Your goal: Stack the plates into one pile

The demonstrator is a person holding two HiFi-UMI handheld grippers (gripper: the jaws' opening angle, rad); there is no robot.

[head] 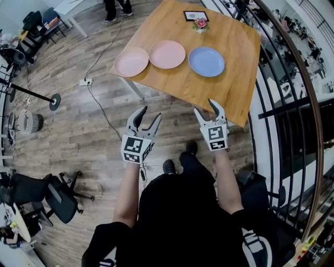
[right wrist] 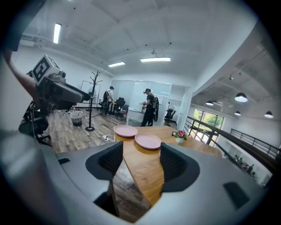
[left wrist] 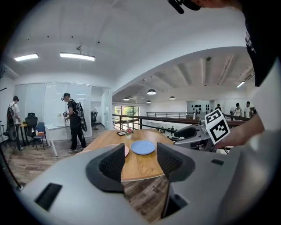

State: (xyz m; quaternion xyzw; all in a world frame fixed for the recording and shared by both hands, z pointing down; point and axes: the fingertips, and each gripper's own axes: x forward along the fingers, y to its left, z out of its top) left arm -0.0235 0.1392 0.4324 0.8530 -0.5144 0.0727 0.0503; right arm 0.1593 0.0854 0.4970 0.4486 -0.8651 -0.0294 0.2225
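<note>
Three plates lie in a row on the wooden table [head: 232, 86]: a pink plate [head: 131, 61] at the left, a second pink plate [head: 167, 54] in the middle, and a blue plate [head: 206, 61] at the right. My left gripper [head: 150, 113] hangs open over the floor, short of the table's near edge. My right gripper [head: 205, 107] is open too, with its tips at the table's near edge. Neither holds anything. The left gripper view looks between its jaws at the blue plate [left wrist: 143, 147]. In the right gripper view both pink plates [right wrist: 126, 130] [right wrist: 148, 141] show.
A small flower pot [head: 200, 24] and a framed card [head: 195, 15] sit at the table's far end. A metal railing [head: 292, 78] runs along the right. A power strip [head: 85, 82] with cables lies on the floor at the left. An office chair [head: 57, 195] stands behind me.
</note>
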